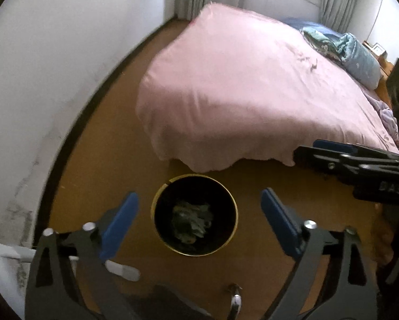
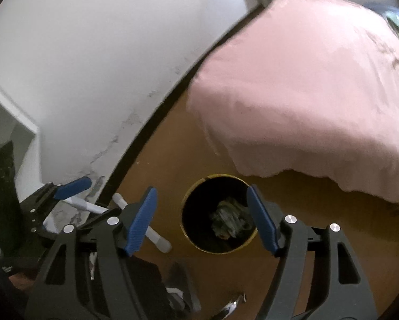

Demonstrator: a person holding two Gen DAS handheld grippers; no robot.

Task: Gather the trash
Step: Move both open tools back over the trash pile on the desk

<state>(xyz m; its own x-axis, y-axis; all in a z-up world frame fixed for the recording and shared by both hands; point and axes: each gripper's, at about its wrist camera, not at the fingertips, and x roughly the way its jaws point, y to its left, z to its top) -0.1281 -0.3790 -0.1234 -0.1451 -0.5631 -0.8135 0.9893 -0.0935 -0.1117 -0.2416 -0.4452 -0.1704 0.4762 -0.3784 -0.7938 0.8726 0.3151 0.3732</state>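
Low in the frame, both grippers, left (image 1: 199, 213) and right (image 2: 202, 218), gape empty above the gold-rimmed black round bin (image 1: 233, 200) holding crumpled paper (image 1: 192, 222); seek remaining trash next.

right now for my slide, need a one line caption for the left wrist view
Open left gripper poised above a gold-rimmed black bin holding crumpled trash, pink bed beyond.

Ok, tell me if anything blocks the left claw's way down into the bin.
Nothing visible does. The left claw is open and empty above the bin, whose mouth is uncovered, with crumpled trash at the bottom.
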